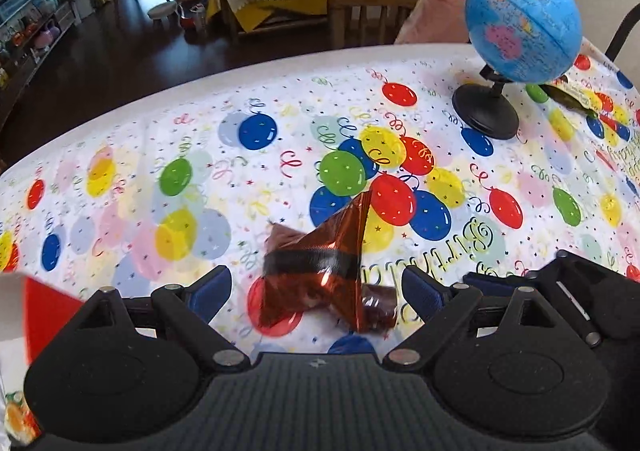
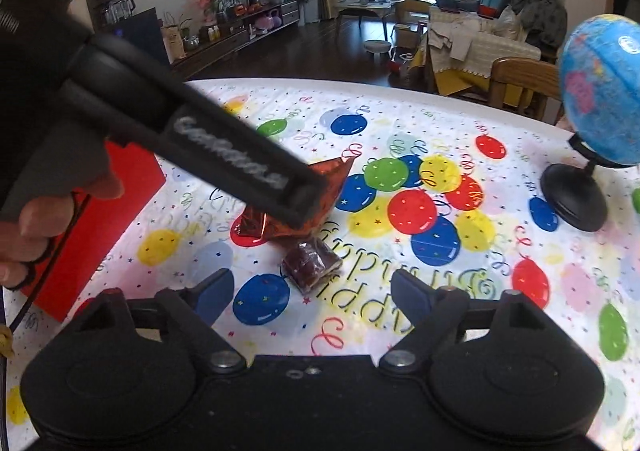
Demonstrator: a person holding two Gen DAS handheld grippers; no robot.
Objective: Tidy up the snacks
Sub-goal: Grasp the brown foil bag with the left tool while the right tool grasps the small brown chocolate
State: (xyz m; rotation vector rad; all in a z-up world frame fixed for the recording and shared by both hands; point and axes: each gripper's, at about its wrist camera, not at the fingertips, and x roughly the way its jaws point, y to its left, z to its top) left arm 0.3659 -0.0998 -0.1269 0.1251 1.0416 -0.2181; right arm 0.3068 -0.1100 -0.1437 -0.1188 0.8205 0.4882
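- My left gripper [image 1: 316, 285]: jaws apart, blue pads on either side of the red foil snack bag [image 1: 316, 263] without pressing it.
- My right gripper [image 2: 312, 287]: jaws apart, nothing clamped; the small dark snack packet [image 2: 310, 261] lies on the cloth just beyond the gap between the fingers.
- Red foil snack bag: crumpled, one corner raised, resting on the balloon tablecloth [image 1: 200, 155]; the dark packet touches its near end.
- My hand [image 2: 36, 227]: grips the left tool's handle, whose black body crosses above the foil bag in the right wrist view.
- Red box [image 2: 100, 227]: left of the foil bag, at the table's edge.
- Globe [image 1: 524, 23]: on a black stand, well apart to the right of the foil bag.
- Wooden chair [image 1: 376, 7]: behind the table, beyond the foil bag.
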